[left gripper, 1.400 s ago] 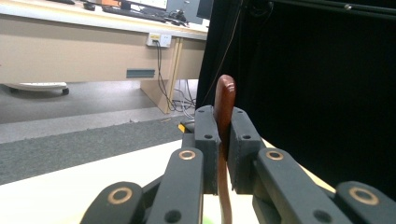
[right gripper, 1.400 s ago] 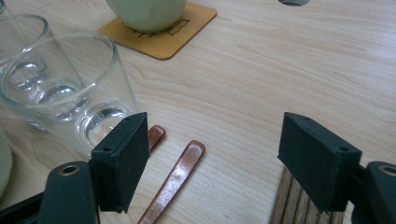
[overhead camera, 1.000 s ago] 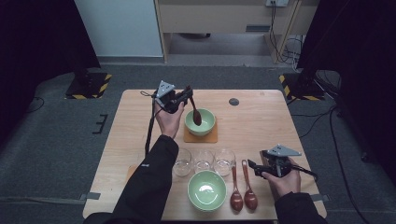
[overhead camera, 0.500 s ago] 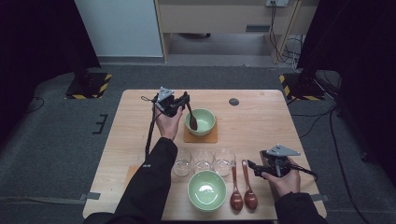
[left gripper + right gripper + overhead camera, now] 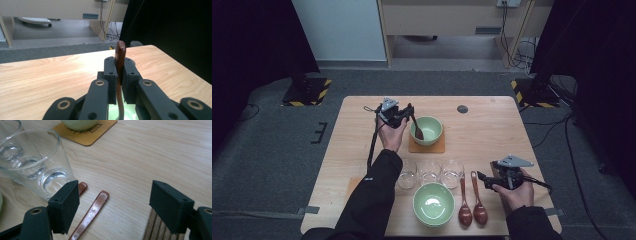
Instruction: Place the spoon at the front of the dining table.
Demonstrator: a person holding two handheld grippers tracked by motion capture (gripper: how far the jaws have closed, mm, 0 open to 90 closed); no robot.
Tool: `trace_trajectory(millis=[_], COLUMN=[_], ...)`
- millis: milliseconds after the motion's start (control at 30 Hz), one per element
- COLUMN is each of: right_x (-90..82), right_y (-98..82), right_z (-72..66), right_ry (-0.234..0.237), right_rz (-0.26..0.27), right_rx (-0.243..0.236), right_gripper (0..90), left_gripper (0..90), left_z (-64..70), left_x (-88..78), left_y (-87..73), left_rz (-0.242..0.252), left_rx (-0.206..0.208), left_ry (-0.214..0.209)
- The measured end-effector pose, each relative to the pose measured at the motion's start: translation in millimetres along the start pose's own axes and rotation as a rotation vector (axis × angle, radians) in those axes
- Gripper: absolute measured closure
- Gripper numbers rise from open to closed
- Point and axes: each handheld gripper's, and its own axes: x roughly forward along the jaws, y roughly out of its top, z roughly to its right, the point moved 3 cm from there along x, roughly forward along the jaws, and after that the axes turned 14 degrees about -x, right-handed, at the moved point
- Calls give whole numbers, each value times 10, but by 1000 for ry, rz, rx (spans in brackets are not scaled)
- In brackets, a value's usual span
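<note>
L claw pinching spoon, lowered since a second ago, bowl end now inside far green bowl | R claw spread, idle | release next, likely.

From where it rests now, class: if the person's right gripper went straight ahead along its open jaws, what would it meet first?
Probably the right gripper would meet the slim reddish-brown wooden spoon handle lying between its jaws, with the clear drinking glass just beyond; depth is uncertain.
</note>
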Motion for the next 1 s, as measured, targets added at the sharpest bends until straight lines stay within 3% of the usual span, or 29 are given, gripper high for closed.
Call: trace_trajectory(millis=[367, 1000], right_x=[7, -5], right_y=[-2, 6], right_z=[5, 10], right_ry=[-2, 5], right_rz=[-3, 2], right_rx=[-4, -18], right_gripper=[239, 276], left_gripper=[797, 730], left_z=[-62, -314], left_x=[-59, -230], left_y=[-5, -157], left_rz=[-36, -71], left_rx=[30, -12], left_ry=[32, 67])
